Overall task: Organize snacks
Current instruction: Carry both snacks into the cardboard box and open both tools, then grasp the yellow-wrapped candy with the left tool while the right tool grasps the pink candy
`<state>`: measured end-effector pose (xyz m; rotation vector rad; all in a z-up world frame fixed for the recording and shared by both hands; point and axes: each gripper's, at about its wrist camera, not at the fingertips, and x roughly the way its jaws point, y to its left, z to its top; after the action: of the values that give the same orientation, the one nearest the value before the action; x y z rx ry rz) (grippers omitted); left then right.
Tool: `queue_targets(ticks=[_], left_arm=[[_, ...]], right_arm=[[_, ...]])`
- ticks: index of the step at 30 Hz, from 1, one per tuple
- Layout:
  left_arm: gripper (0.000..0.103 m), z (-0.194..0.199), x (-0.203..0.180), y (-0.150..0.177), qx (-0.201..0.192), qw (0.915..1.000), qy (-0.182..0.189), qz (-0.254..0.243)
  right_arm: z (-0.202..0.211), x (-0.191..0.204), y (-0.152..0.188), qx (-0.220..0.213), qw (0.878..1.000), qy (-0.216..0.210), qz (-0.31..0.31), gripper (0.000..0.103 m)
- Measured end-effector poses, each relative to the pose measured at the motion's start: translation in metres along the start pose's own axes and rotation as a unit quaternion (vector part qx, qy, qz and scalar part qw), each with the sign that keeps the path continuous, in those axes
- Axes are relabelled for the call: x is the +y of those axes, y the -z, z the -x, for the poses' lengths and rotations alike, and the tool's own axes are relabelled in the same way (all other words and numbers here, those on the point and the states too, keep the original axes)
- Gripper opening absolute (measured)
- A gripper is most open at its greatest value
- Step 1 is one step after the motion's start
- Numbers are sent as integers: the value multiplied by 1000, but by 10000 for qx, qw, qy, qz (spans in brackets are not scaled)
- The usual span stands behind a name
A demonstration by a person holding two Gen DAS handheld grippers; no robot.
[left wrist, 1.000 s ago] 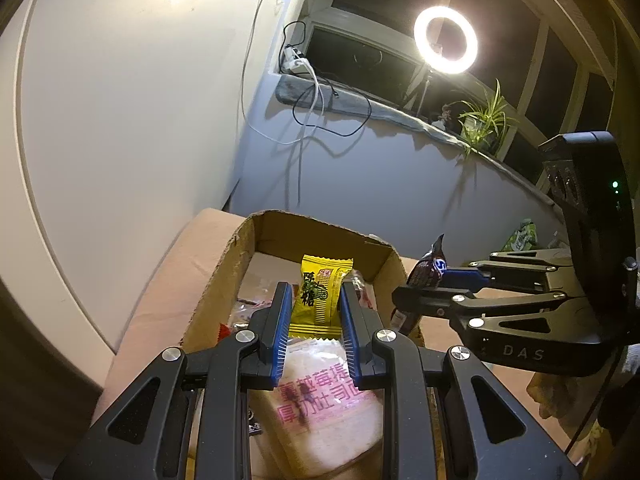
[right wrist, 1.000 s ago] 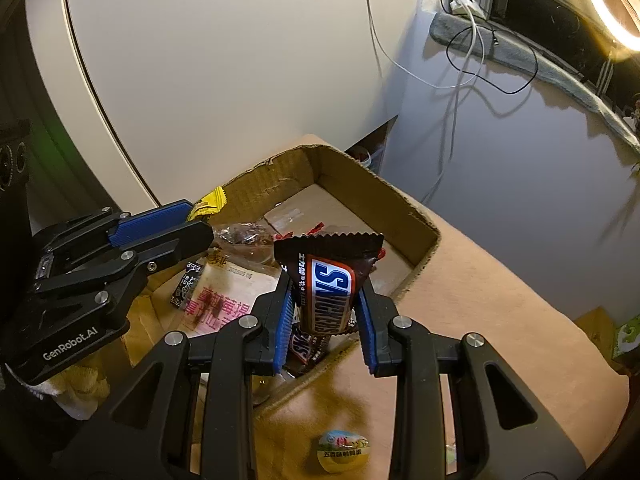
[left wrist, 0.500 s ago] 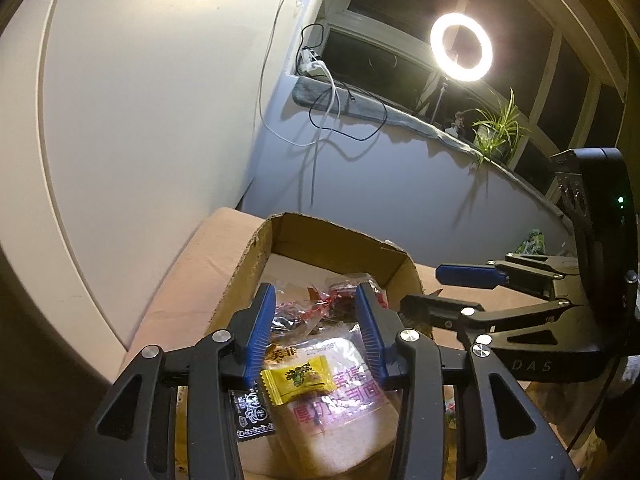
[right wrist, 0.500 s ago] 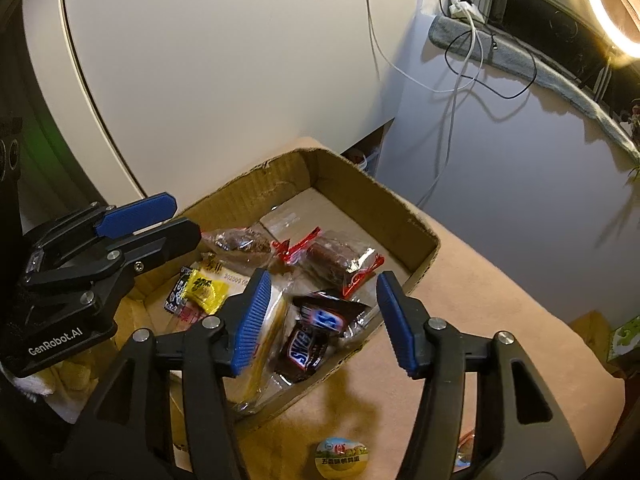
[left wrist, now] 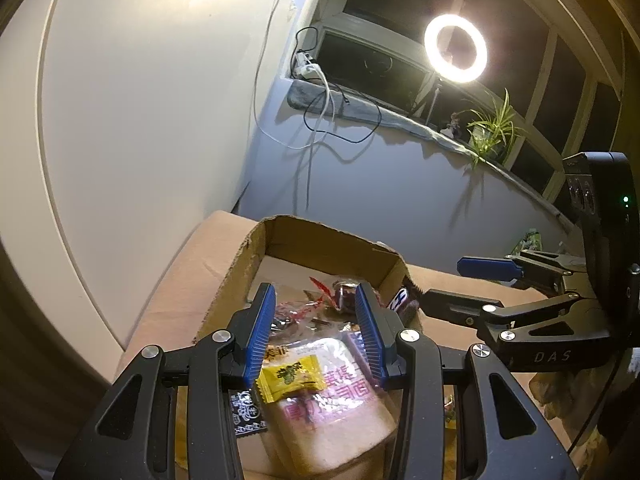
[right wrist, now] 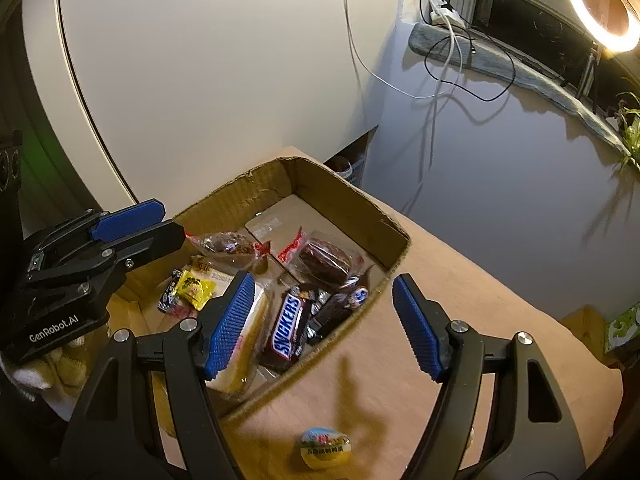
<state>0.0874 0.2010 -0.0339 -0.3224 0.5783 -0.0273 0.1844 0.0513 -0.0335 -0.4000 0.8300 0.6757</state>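
Note:
A cardboard box (right wrist: 352,200) sits on a tan table and holds several snacks. A Snickers bar (right wrist: 289,330) lies inside near the front wall. A yellow candy packet (left wrist: 291,376) rests on a large pink-lettered cake pack (left wrist: 340,412); it also shows in the right wrist view (right wrist: 195,288). Two dark cakes in clear wrap (right wrist: 324,259) lie further back. My left gripper (left wrist: 316,324) is open and empty above the box. My right gripper (right wrist: 324,320) is open and empty over the box's front edge.
A small round snack (right wrist: 323,448) with a yellow base lies on the table (right wrist: 460,280) in front of the box. A green packet (right wrist: 624,326) sits at the table's right edge. White wall and a grey ledge with cables stand behind.
Both grippers opened. The yellow packet dropped from my left gripper onto the cake pack. The Snickers bar dropped from my right gripper into the box. Both grippers then drew back slightly.

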Motion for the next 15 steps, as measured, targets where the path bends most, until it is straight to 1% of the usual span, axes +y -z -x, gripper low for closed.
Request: queue_targets(ticks=[3, 7, 11, 15], left_arm=[[40, 2, -5, 1, 5, 10000, 69, -60], [40, 5, -21, 5, 18, 9994, 197, -273], [40, 6, -40, 13, 83, 9980, 316, -539], [40, 4, -64, 25, 240, 9950, 555, -798]], right_arm=[[5, -6, 8, 25, 10000, 49, -49, 74], [15, -19, 25, 58, 9998, 108, -176, 74], [29, -38, 50, 118, 9990, 131, -399, 74], [43, -55, 76, 179, 9977, 156, -632, 74]])
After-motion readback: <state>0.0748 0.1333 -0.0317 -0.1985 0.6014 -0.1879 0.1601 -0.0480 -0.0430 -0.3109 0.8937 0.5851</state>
